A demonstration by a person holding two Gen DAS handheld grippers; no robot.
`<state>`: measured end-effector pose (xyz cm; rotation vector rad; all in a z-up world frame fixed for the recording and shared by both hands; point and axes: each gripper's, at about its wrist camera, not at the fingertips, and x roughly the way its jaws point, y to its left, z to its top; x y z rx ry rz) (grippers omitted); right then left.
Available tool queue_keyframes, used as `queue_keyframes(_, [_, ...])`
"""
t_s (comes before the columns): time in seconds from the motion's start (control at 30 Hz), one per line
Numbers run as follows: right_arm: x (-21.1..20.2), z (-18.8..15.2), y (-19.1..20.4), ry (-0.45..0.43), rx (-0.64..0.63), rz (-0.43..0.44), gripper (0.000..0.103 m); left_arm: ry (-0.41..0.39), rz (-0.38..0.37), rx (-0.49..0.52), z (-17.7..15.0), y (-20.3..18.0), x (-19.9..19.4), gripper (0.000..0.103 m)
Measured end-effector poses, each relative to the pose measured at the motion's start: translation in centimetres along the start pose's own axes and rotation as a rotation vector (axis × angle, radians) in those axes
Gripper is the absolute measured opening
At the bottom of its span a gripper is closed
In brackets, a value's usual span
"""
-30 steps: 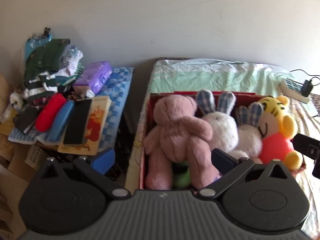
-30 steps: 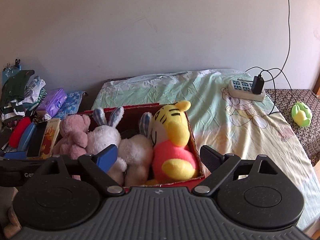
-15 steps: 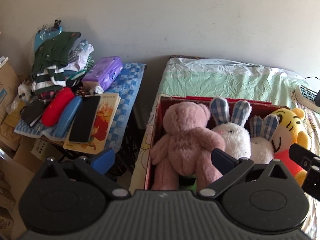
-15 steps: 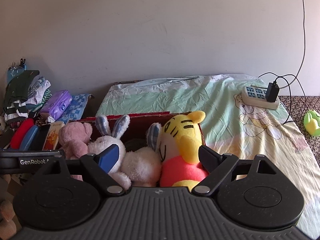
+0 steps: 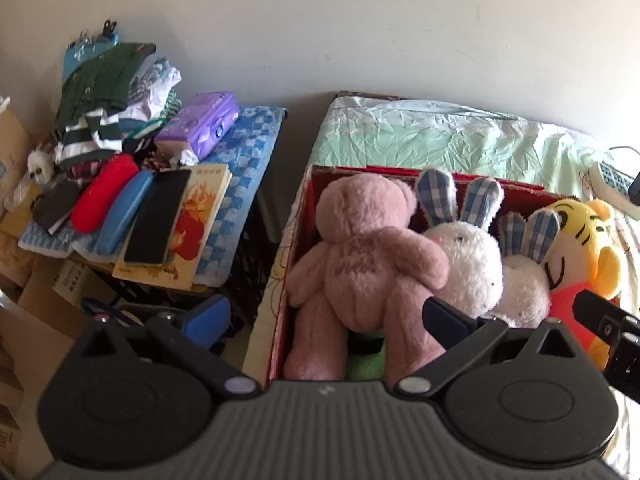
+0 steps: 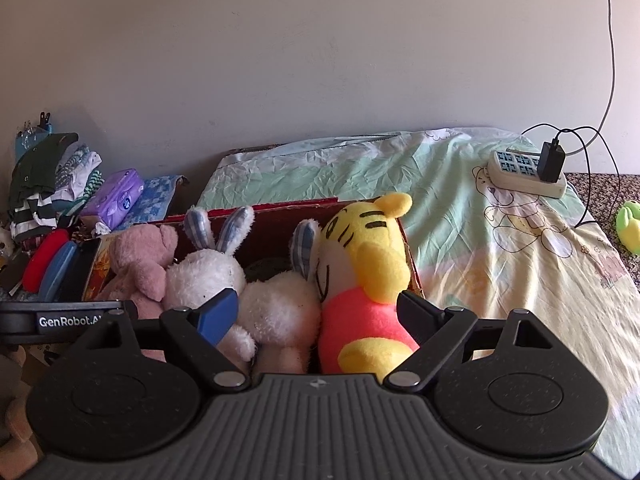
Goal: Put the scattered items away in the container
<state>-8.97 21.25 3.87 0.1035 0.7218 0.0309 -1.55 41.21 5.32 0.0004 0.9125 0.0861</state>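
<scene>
Box (image 5: 316, 184) sits on the bed (image 6: 460, 216), red-walled and packed: pink bear (image 5: 360, 256) at its left end with its back up and head toward twelve o'clock, two white rabbits (image 5: 468, 256) in the middle, yellow tiger (image 6: 360, 276) at the right end. A green toy (image 5: 366, 364) shows only as a patch under the bear's legs; most of it is hidden.

The one loose toy I can find is the small green plush (image 6: 628, 226), lying on the patterned cover at about three o'clock from the right gripper (image 6: 318, 312), well apart from the box and cut by the frame edge, so its shape and long axis cannot be read. It may be a frog or turtle, though the view is too poor to say. The right hand's tool is plainly the nearer one; the left wrist view does not show this toy at all.

Both tools are empty. The right gripper's jaws stand wide apart, framing the rabbits and tiger without touching them. The left gripper (image 5: 324, 312) is likewise spread wide, over the bear and the box's left wall, holding nothing.

Outward at ten o'clock from the left gripper, a side table (image 5: 256, 148) carries clothes (image 5: 104, 92), a purple pack (image 5: 200, 122), cases and a book (image 5: 192, 232); whether these count as scattered items I cannot tell. A power strip (image 6: 524, 172) with a plugged charger lies at one o'clock on the bed.
</scene>
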Motion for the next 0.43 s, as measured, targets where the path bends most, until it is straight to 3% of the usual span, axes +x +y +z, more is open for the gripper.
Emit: queue_keyframes(0.43, [-0.2, -0.4, -1.1, -0.015, 0.065, -0.016, 0.089, -0.048, -0.011, 0.062, 0.6, -1.3, -0.1, 0.101])
